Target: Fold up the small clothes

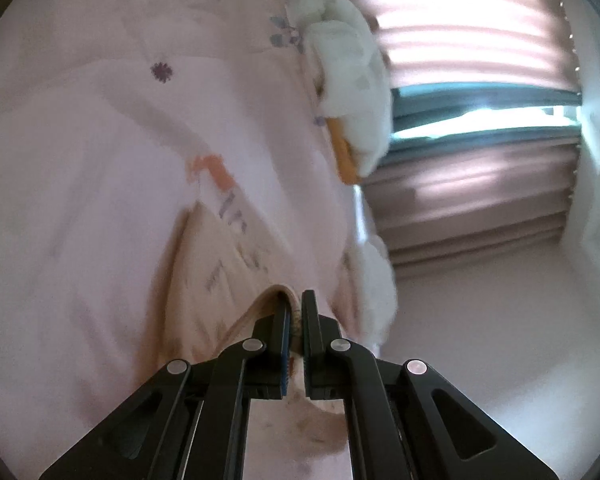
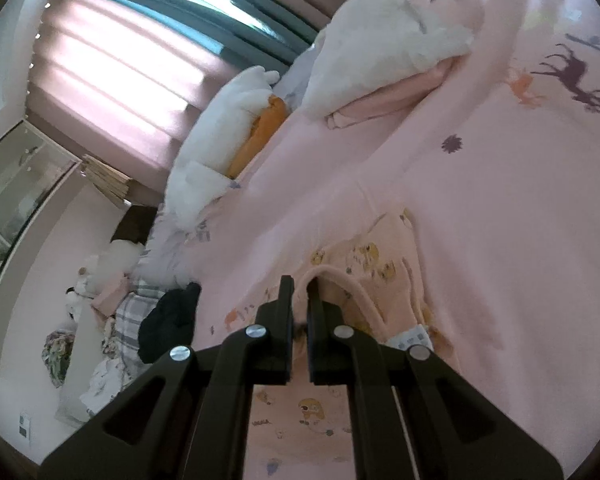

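From the left wrist view, the left gripper (image 1: 296,300) has its fingers (image 1: 311,320) pressed together on a folded edge of the small peach garment (image 1: 220,248), which lies on the pink bedspread (image 1: 100,160) and stretches away from the fingers toward the spread's small purple flower print (image 1: 162,72). The picture is blurred, so the garment's print shows only as grey and orange streaks. To the right of the garment, along the bed's edge, sits a heap of white fluffy bedding (image 1: 352,92) with an orange cloth (image 1: 344,152) beneath it; nothing lies between the fingers and that heap. Beyond the heap hang pink blinds (image 1: 480,32), with a strip of window (image 1: 488,116) showing at their middle.

From the right wrist view, the right gripper (image 2: 300,292) is likewise closed tight, pinching a rolled hem of the same garment (image 2: 372,272), here sharper and printed with small yellow cartoon animals. It lies on the bedspread (image 2: 500,220), with a white care label (image 2: 414,338) showing just right of the fingers. A dark garment (image 2: 168,324) lies left of the peach one at the bed's edge. Farther up lie the white bedding (image 2: 380,48) over a folded pink cloth (image 2: 380,104), and a white pillow (image 2: 228,120) beside the orange cloth (image 2: 260,136). A purple deer print (image 2: 572,76) marks the spread. Left of the bed, the floor holds a plaid cloth (image 2: 136,308) and other clutter by a glass-fronted cabinet (image 2: 16,184).
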